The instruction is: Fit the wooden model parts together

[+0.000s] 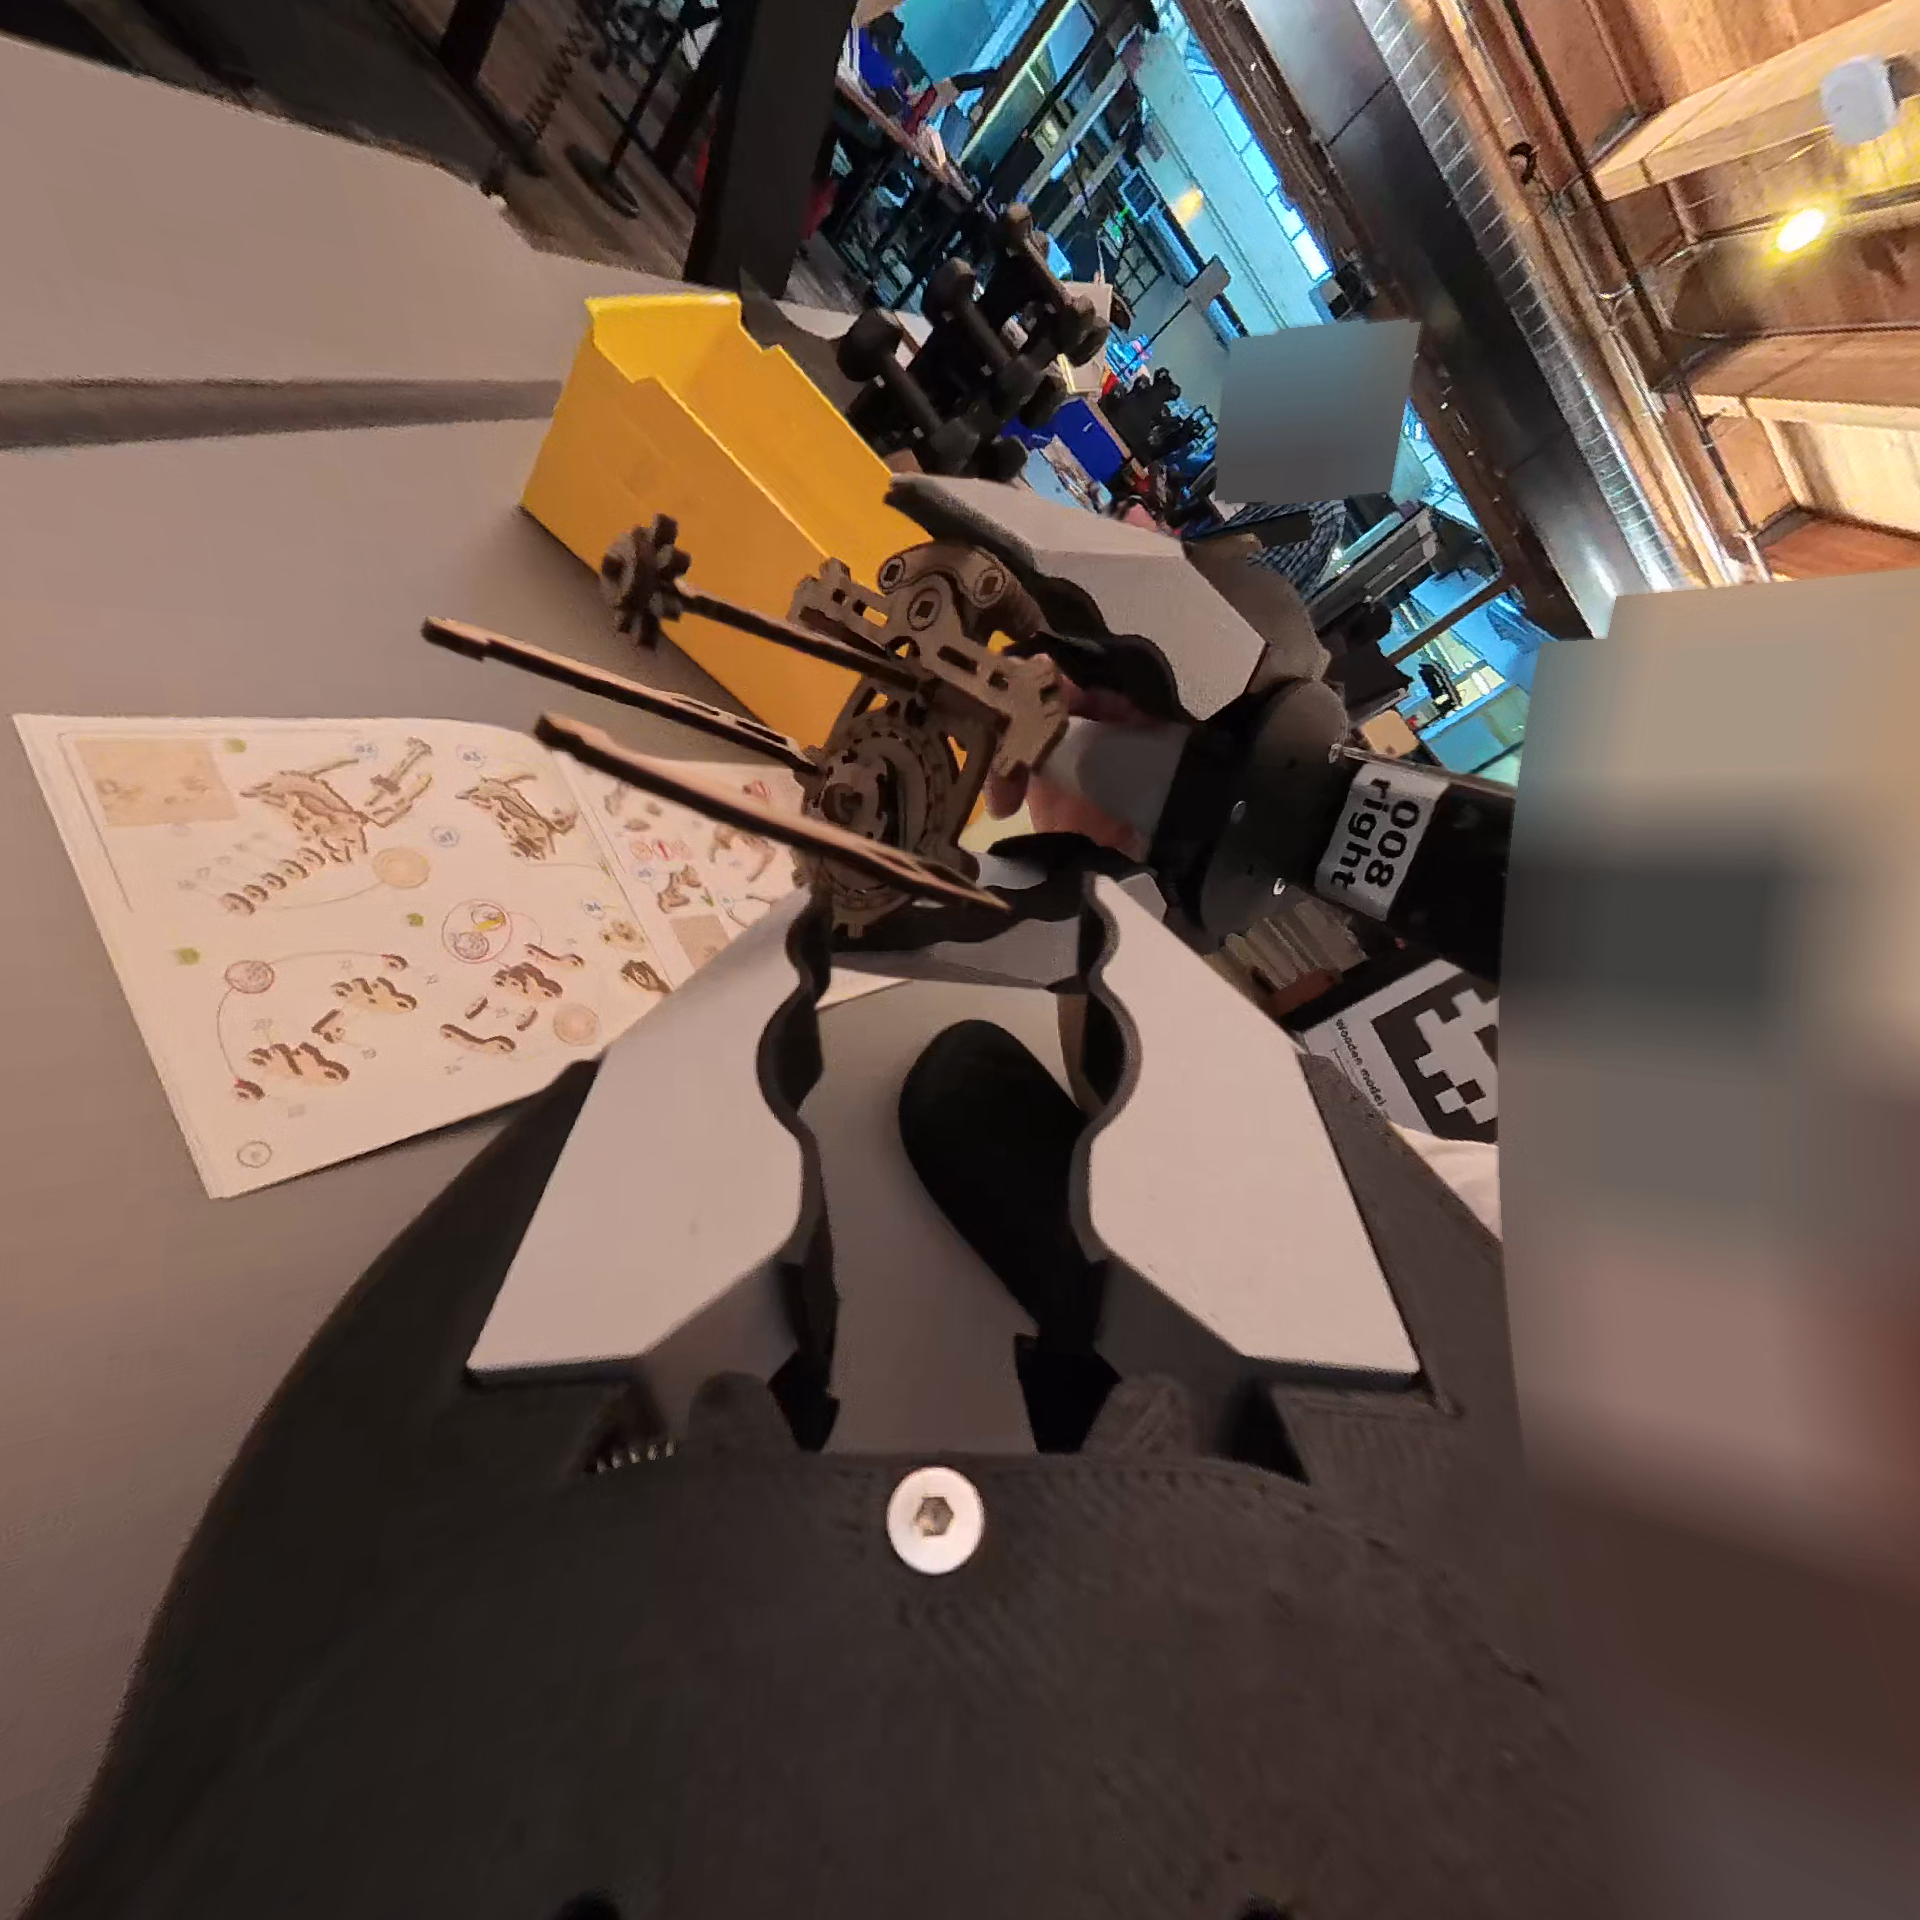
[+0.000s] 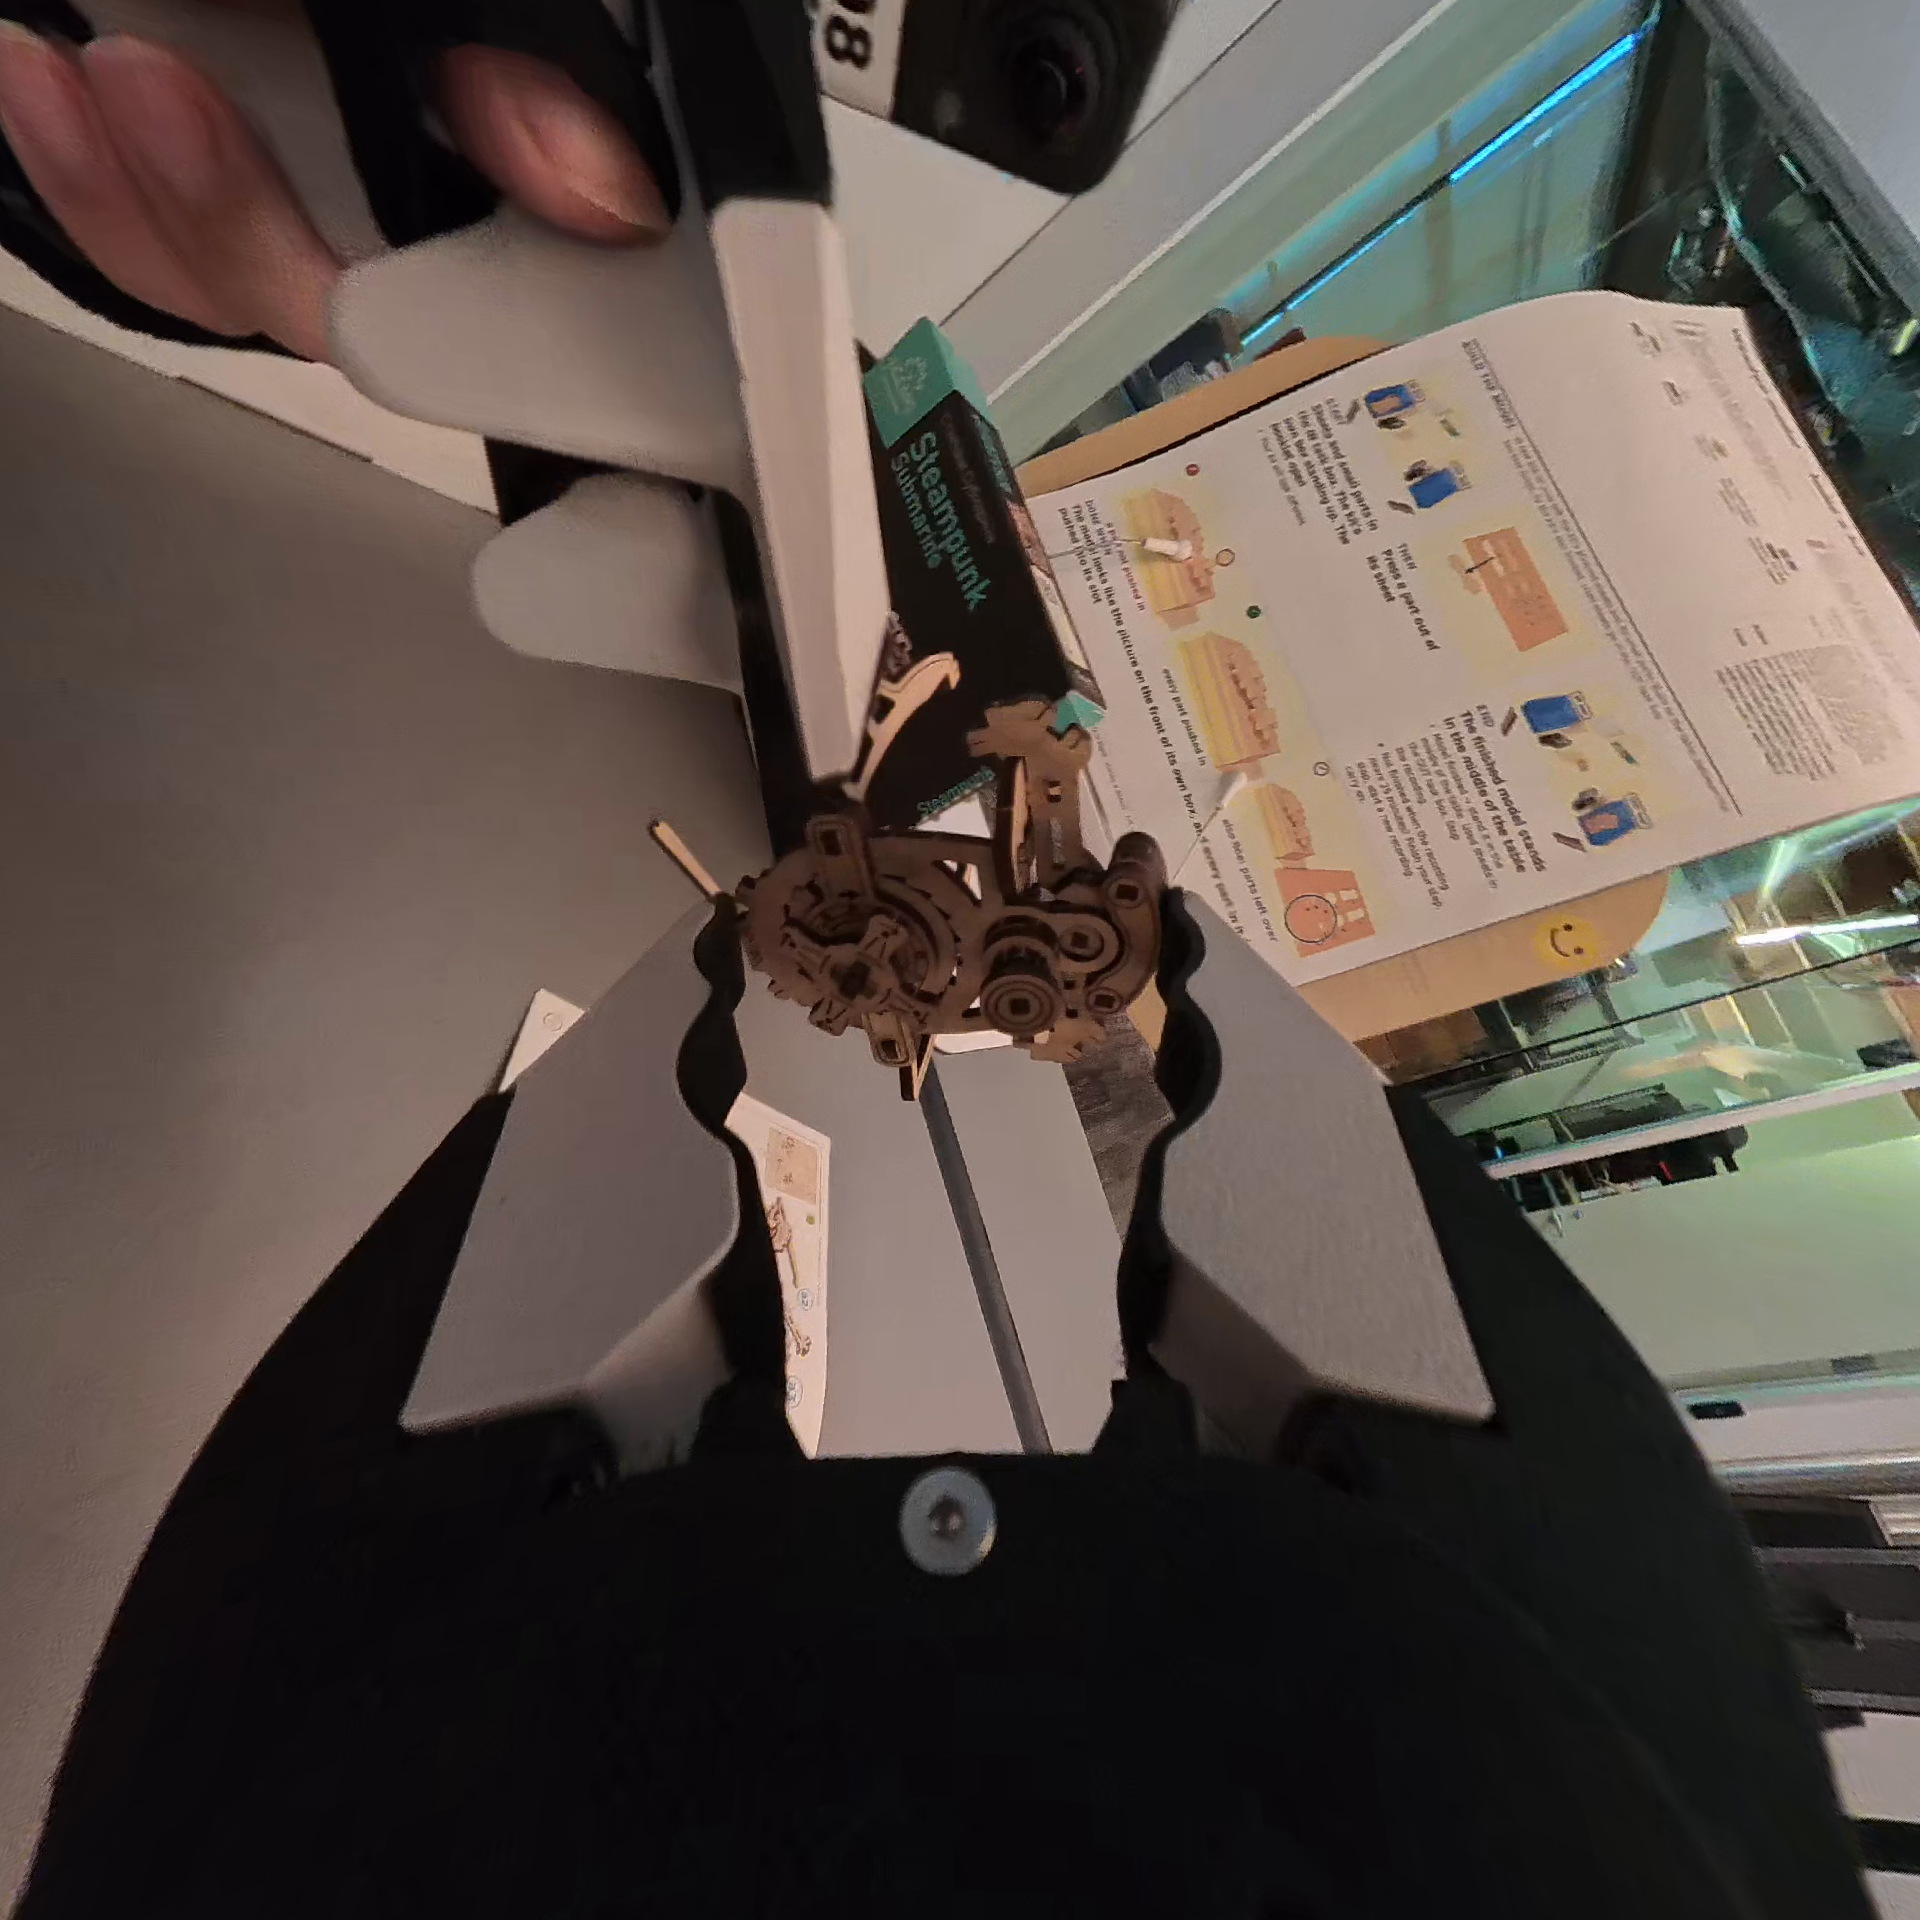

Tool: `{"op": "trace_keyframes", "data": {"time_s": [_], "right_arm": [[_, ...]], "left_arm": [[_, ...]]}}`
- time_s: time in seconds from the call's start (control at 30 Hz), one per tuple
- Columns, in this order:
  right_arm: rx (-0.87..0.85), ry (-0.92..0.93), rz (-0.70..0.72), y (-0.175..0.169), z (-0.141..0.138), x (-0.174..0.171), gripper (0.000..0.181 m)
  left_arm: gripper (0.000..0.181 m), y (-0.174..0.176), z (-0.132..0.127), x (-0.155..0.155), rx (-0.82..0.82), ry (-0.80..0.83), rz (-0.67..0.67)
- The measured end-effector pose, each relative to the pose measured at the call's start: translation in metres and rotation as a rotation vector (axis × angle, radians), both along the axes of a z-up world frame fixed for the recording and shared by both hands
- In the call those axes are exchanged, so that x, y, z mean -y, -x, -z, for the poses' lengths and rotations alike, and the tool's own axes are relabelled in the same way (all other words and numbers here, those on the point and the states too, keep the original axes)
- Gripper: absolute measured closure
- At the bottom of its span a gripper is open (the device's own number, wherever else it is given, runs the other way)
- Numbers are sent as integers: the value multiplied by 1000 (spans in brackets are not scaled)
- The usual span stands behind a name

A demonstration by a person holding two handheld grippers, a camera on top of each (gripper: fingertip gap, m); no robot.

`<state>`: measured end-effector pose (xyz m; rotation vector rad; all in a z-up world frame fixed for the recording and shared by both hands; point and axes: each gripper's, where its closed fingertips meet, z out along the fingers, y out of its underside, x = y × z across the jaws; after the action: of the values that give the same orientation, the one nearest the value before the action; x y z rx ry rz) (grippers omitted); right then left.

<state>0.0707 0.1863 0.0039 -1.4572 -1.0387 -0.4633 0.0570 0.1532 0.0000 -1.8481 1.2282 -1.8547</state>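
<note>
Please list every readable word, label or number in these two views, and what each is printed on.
I don't transcribe writing; here is what bears it.
White label on the right gripper: readable number and word.
Black-and-teal model box: readable title.
White guide sheet: headings readable, fine print too small.
Assembly booklet: too small.
Marker card: caption blurred.
Wooden model: none.

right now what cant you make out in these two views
- Left wrist view: where the left tool contacts the wooden model; the model's own parts cover its tips.
- Left wrist view: the area at right, under blur patches.
- Right wrist view: the instruction sheet, behind the right tool.
</note>
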Motion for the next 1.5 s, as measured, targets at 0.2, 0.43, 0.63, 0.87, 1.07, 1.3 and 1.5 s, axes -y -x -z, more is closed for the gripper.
{"op": "trace_keyframes", "data": {"time_s": [0.2,0.43,0.63,0.87,1.07,1.3,1.5], "right_arm": [[-314,-12,1,-15,-27,-1,102],[-1304,305,-253,-21,-48,-6,102],[-1655,489,-414,-11,-33,-14,102],[-1796,585,-439,12,-25,-16,102],[-1849,599,-388,25,-16,-19,102],[-1966,696,-384,27,-2,-25,103],[-2097,735,-443,33,-1,-24,102]], "left_arm": [[121,6,-19,-13,56,-236,-97],[122,13,-32,-30,53,-697,-244],[128,17,-51,-13,97,-758,-251],[144,11,-34,-21,-34,-1056,-338],[156,7,-26,-23,-48,-1034,-348],[157,8,-15,-29,-111,-966,-312],[157,11,-13,-28,-131,-946,-270]]}}
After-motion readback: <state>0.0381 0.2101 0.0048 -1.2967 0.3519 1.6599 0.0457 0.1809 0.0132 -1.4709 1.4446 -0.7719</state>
